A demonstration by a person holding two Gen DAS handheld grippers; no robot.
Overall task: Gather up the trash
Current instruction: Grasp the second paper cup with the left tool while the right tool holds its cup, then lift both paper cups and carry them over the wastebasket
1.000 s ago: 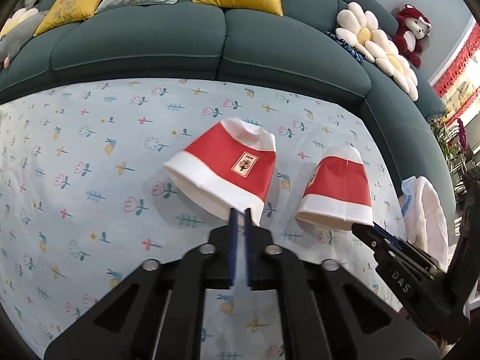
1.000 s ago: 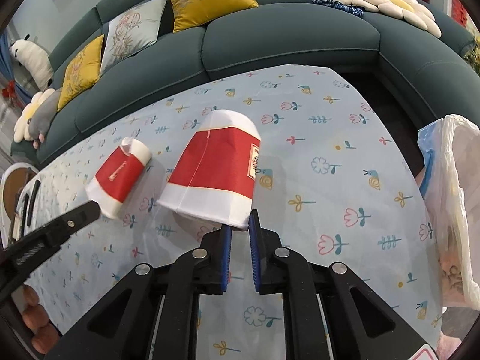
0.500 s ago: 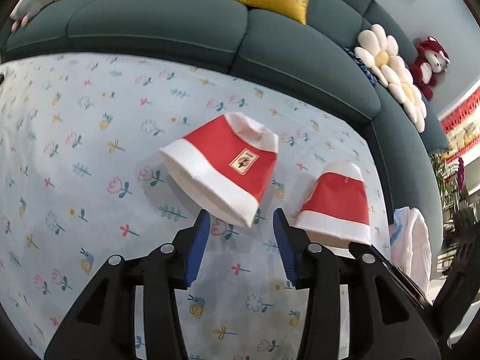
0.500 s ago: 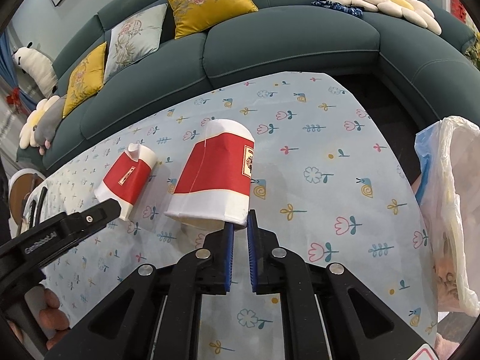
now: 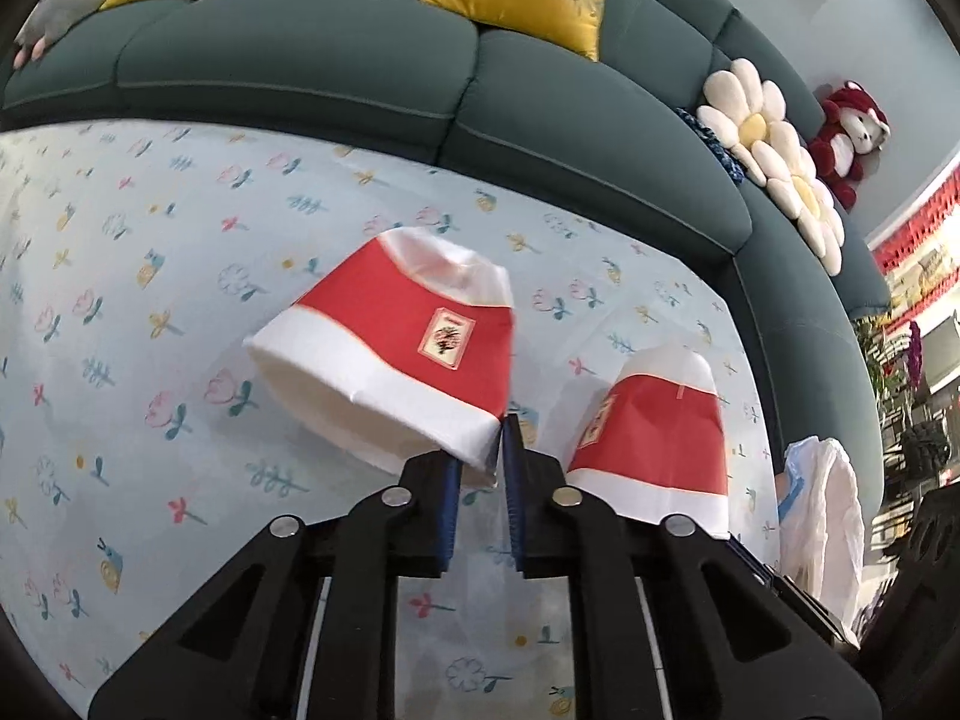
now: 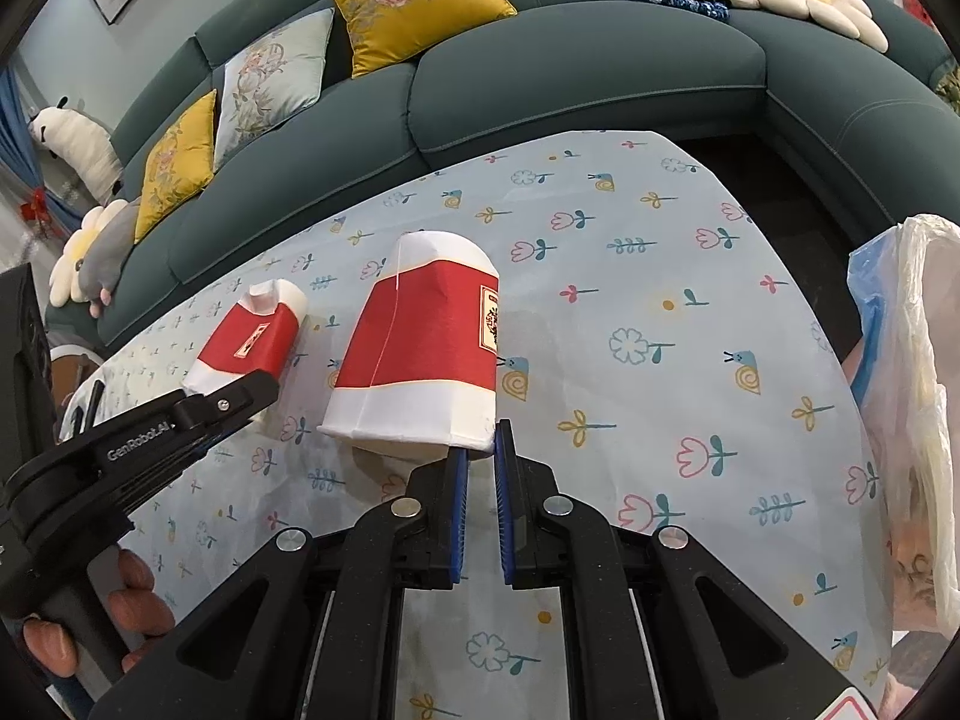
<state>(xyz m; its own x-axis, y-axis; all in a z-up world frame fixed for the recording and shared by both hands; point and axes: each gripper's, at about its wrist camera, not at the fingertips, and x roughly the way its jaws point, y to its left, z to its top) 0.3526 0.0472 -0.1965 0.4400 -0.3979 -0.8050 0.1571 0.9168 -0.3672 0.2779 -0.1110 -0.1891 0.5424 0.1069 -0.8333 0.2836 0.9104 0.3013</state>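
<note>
We've got two crushed red-and-white paper cups over the floral tabletop [image 6: 660, 300]. Our left claw [image 5: 480, 468] has just been closing and now pinches the white rim of the left cup [image 5: 390, 360]; our right claw [image 6: 477, 468] is clamped narrow on the rim of the right cup [image 6: 420, 348]. Both cups look lifted, prob., w/ a plastic bag [image 6: 912, 408] at the right edge.

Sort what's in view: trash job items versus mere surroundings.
Job:
- crushed red-and-white paper cup pinched by left gripper
- second red-and-white paper cup pinched by right gripper
- white plastic trash bag

Surroundings:
- teal sofa
- yellow cushions
- flower-print tablecloth
</note>
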